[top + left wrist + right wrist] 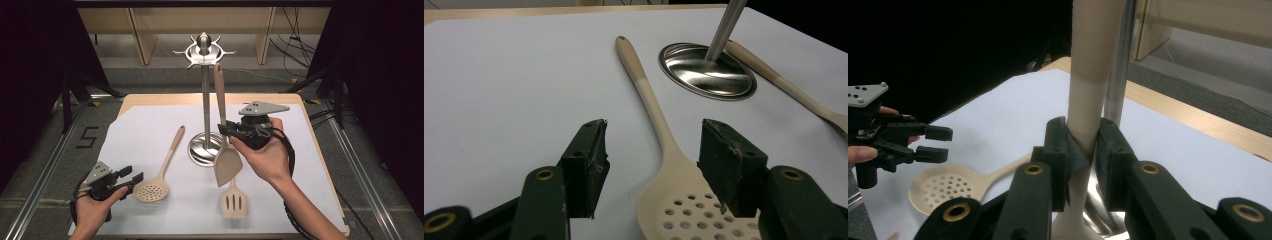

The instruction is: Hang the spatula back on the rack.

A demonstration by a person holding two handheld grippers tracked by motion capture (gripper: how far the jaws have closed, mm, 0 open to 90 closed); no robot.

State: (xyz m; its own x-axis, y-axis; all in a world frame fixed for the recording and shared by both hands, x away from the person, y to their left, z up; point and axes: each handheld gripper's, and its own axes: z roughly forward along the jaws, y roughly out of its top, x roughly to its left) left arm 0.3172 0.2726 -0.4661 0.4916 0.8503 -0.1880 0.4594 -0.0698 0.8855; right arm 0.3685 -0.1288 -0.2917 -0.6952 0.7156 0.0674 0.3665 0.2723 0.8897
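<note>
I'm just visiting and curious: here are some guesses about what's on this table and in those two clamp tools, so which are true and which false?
1. The right gripper is clamped on the handle of a solid spatula. True.
2. The left gripper squeezes the perforated skimmer. False: its jaws stand open, with the skimmer's neck lying between them on the white sheet.
3. A slotted spatula lies flat on the sheet. True.
4. The metal rack has fallen over. False: it stands upright on its round base.
5. Every utensil is bright red. False: all three are beige.
</note>
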